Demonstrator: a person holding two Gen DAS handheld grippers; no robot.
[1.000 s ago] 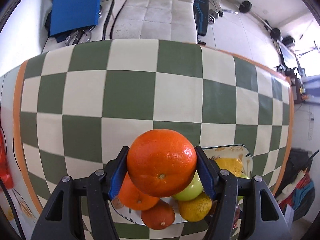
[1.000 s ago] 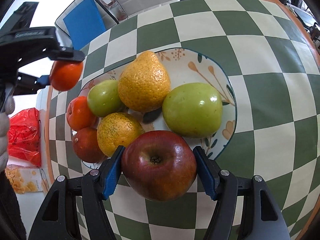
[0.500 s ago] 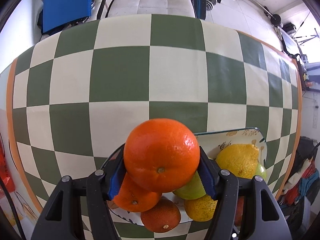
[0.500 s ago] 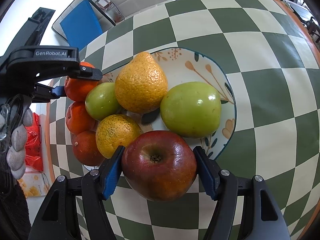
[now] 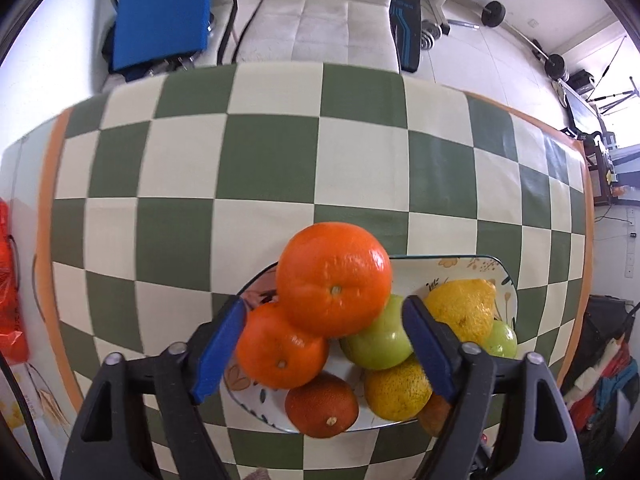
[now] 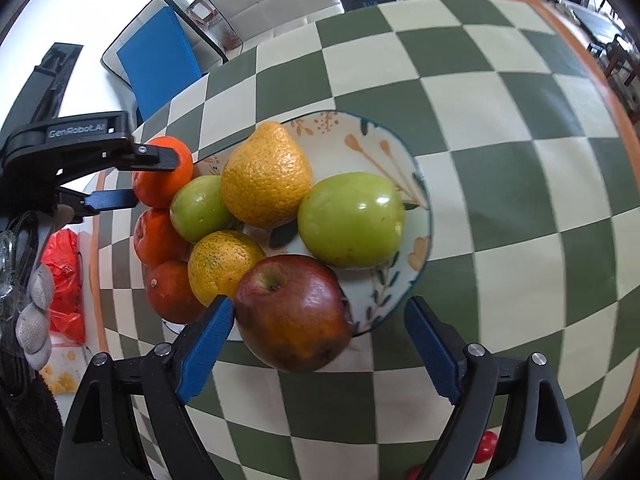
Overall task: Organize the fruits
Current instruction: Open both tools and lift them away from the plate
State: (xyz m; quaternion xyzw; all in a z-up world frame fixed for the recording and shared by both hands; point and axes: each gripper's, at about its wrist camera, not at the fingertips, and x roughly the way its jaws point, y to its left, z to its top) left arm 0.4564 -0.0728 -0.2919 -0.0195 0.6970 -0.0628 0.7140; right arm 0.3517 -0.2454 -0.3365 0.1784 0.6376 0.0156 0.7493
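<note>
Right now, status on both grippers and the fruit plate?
Left gripper, right gripper opening. Orange, red apple released onto plate. Nothing blocking.

- The left wrist view looks almost straight down between its own fingers onto the plate, close above the fruit, with the checked table spreading beyond and a white chair at the top.
- The right wrist view looks steeply down from the plate's other side, also close.
- Both views share the plate, its fruit pile and the table.
- The right view also catches the left gripper at its left edge.
</note>
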